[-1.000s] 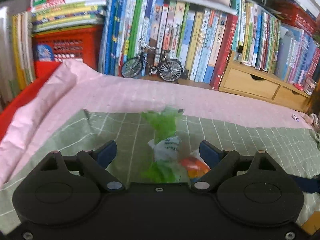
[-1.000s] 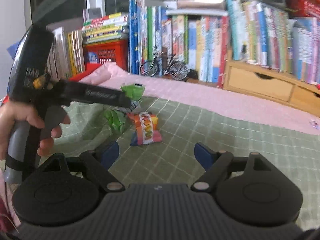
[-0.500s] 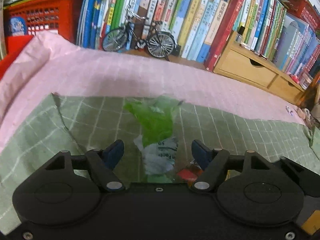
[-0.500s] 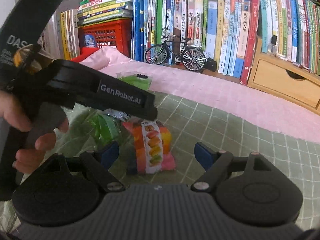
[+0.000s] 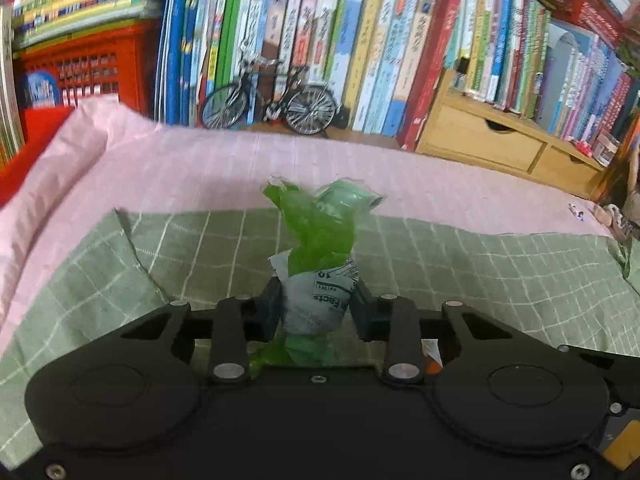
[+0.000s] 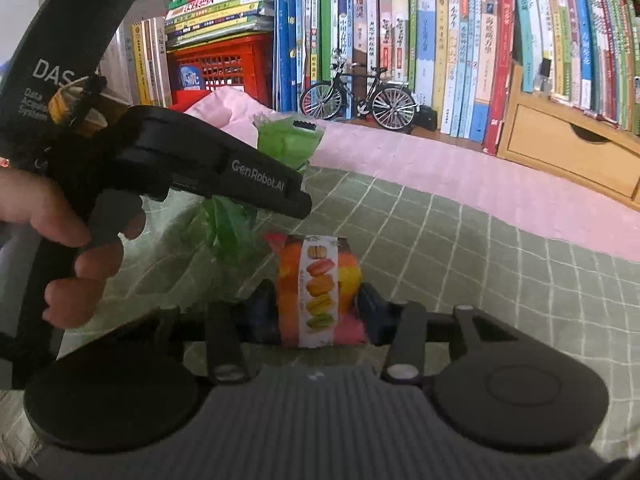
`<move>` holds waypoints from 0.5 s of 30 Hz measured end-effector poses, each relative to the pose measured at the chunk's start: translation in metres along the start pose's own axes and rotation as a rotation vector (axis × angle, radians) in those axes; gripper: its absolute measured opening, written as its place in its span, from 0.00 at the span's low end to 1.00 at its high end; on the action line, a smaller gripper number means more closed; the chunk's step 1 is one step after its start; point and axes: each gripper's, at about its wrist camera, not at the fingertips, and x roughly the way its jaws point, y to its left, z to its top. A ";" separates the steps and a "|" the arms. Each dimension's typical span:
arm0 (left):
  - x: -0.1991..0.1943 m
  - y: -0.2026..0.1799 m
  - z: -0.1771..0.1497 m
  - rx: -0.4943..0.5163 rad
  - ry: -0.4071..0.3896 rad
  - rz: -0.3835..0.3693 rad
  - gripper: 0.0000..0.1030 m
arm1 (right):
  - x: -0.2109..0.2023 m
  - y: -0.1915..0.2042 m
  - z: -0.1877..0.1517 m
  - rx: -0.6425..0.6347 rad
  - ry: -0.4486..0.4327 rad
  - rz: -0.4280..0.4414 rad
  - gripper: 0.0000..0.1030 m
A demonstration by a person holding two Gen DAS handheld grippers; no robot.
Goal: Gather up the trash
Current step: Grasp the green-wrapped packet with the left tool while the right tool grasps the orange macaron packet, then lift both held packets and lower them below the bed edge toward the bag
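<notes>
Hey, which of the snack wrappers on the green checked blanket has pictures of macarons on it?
The orange and pink snack packet, between the right gripper jaws as they close. The crumpled green wrapper in the left gripper shows only printed text.

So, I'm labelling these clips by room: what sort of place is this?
Probably a bedroom or study at home: packed rows of books, a checked green blanket over pink bedding, and a model bicycle.
</notes>
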 end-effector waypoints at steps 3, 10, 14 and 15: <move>-0.015 -0.011 0.000 0.034 -0.026 0.003 0.32 | -0.014 0.000 -0.002 -0.010 -0.008 -0.017 0.47; -0.056 -0.038 -0.008 0.101 -0.084 0.000 0.32 | -0.051 -0.007 -0.015 0.008 -0.026 -0.043 0.47; -0.081 -0.050 -0.019 0.125 -0.117 0.008 0.32 | -0.074 -0.010 -0.023 0.025 -0.041 -0.054 0.47; -0.088 -0.053 -0.022 0.127 -0.130 0.010 0.32 | -0.081 -0.011 -0.025 0.028 -0.046 -0.057 0.47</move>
